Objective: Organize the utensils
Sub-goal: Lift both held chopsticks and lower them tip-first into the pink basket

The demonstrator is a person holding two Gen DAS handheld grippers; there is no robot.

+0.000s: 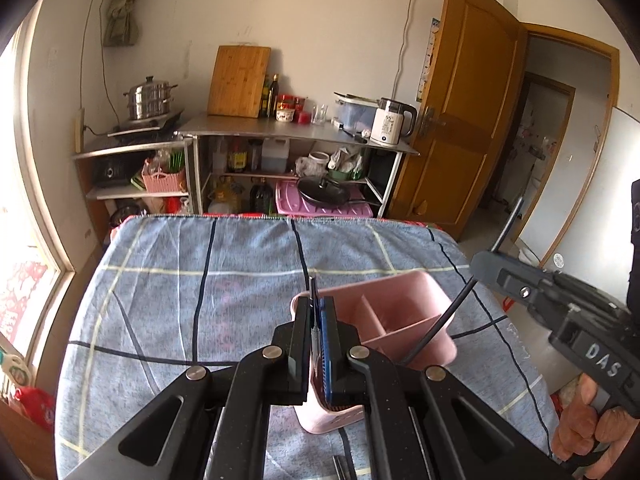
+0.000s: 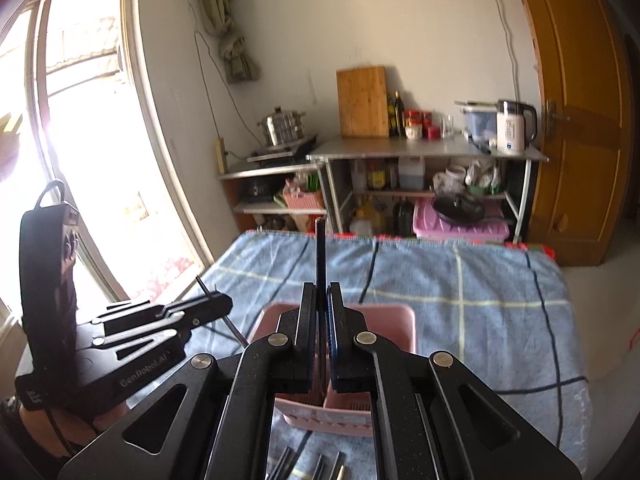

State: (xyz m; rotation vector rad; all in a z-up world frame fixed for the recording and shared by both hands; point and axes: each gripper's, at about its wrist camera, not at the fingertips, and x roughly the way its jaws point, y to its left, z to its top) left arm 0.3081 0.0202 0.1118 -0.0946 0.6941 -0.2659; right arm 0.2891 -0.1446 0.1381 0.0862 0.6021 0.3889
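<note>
A pink divided utensil holder [image 1: 384,285] [image 2: 400,320] stands on the blue checked cloth [image 1: 192,280]. In the left wrist view my left gripper [image 1: 317,304] is shut on a thin dark chopstick [image 1: 313,286], right over the holder's near left corner. From the right my right gripper [image 1: 482,266] comes in, shut on a black chopstick [image 1: 452,312] whose lower end slants down in front of the holder. The right wrist view shows my right gripper [image 2: 322,292] clamping that black chopstick [image 2: 320,252] upright above the holder. My left gripper [image 2: 226,305] is on the left with its chopstick [image 2: 201,283].
Several more utensils [image 2: 316,466] lie on the cloth near the bottom edge. Beyond the table's far edge stands a metal shelf [image 1: 296,130] with a cutting board, bottles, a kettle [image 1: 390,120] and a steamer pot [image 1: 150,98]. There is a window at left and a wooden door [image 1: 460,120] at right.
</note>
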